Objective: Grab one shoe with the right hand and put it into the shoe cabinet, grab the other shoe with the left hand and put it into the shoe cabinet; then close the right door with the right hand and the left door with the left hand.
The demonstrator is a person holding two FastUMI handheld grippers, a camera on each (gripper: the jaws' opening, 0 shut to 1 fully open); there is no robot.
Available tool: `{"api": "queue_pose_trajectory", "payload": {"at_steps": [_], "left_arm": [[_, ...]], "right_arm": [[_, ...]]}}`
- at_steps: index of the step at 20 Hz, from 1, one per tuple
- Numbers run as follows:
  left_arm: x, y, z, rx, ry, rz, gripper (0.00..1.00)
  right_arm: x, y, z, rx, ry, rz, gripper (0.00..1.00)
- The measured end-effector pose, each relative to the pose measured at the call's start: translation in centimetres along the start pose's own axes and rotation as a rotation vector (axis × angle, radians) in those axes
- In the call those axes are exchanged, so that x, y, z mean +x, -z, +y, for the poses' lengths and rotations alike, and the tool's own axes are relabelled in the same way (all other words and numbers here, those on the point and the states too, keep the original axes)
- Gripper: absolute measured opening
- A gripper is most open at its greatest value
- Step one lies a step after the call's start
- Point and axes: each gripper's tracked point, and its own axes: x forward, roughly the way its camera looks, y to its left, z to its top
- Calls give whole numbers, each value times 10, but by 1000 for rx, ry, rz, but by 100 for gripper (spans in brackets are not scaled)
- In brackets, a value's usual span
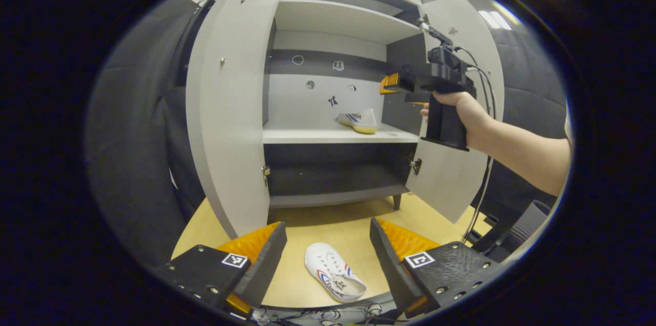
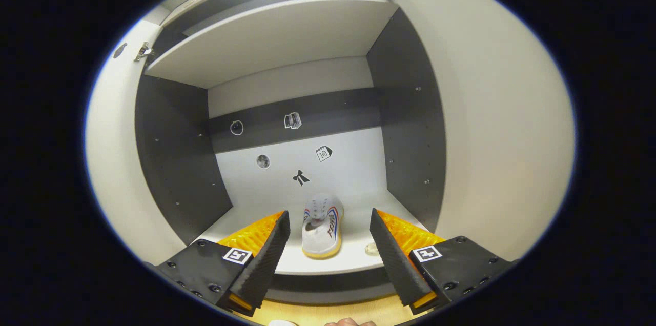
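Both fingers apart, empty; one shoe shelved, other shoe on floor.

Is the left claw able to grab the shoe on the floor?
Probably yes. The left claw is open, and the shoe on the floor lies right between its fingers with nothing over it.

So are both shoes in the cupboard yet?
Not yet. One shoe sits on the middle shelf, and the right tool is open with nothing in it. The other shoe lies on the floor under the open left tool. Both doors are open.
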Motion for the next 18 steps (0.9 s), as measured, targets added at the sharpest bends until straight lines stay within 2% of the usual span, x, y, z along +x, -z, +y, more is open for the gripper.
{"api": "queue_pose_trajectory", "payload": {"at_steps": [1,2,3,6,11,12,14,16,18], "left_arm": [[-1,11,-2,4,15,16,94],[0,22,-3,4,25,38,94],[1,31,-3,-6,27,62,94],[13,61,-2,-74,4,123,93],[21,115,-10,-151,-78,259,95],[22,125,-17,-174,-81,284,92],[21,148,-25,-196,-96,330,95],[25,169,-28,-186,-120,369,94],[33,188,-28,-152,-131,416,94]], "right_arm": [[-10,1,-6,-6,11,-24,98],[-20,5,-11,-18,27,-32,92],[-33,13,-13,-29,31,-30,98],[-67,40,-20,-52,13,12,98],[-119,97,-36,-78,-73,137,98],[-127,106,-38,-79,-96,157,98],[-143,128,-41,-79,-145,202,98],[-162,144,-41,-80,-198,228,98],[-175,156,-47,-101,-217,246,98]]}}
